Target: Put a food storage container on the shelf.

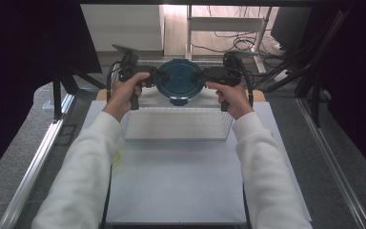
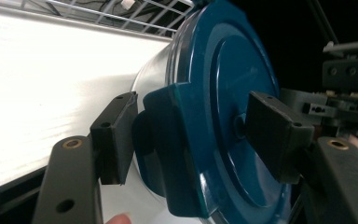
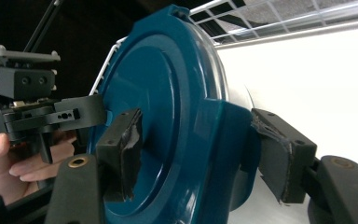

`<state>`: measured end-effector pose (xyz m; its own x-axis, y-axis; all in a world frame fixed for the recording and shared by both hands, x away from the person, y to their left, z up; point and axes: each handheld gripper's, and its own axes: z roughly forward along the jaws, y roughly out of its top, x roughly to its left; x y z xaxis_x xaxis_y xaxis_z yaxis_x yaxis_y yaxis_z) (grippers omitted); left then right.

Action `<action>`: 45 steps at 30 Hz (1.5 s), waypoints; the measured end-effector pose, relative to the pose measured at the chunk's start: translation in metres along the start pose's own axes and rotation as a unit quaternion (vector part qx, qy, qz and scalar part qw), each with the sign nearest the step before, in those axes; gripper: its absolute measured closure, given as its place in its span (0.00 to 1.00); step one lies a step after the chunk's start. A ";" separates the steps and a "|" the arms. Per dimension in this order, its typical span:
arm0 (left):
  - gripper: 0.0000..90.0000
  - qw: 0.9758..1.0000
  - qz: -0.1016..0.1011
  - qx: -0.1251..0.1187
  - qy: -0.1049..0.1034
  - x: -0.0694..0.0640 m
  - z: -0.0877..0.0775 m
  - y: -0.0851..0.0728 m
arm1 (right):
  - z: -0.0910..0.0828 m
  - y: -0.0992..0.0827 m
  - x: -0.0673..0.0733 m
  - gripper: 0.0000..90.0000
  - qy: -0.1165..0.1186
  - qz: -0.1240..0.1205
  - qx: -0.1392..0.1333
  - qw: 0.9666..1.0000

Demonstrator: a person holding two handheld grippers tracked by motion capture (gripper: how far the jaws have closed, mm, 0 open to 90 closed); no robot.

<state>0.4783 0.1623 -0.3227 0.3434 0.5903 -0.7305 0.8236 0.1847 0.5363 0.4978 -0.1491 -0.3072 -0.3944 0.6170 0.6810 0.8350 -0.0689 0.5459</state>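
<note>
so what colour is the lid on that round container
Dark teal blue lid; it shows best in the right gripper view.

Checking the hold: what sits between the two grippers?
The blue lidded container, between left gripper and right gripper, in the high view.

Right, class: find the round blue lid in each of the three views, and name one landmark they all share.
High view: blue lid top centre, between the two grippers.
Left gripper view: lid right of centre, between the jaws.
Right gripper view: lid centre, between the jaws.
Shared landmark: white wire basket.
</note>
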 end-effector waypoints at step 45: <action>0.28 0.960 0.254 -0.042 0.109 -0.046 -0.078 -0.145 | -0.068 -0.107 0.037 0.16 -0.072 -0.259 -0.056 0.961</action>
<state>0.3083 0.1699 -0.3340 0.5805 0.7698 -0.2653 0.5330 -0.1130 0.8385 0.3672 -0.1723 -0.3073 -0.6820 0.6934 0.2326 0.4909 0.1982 0.8484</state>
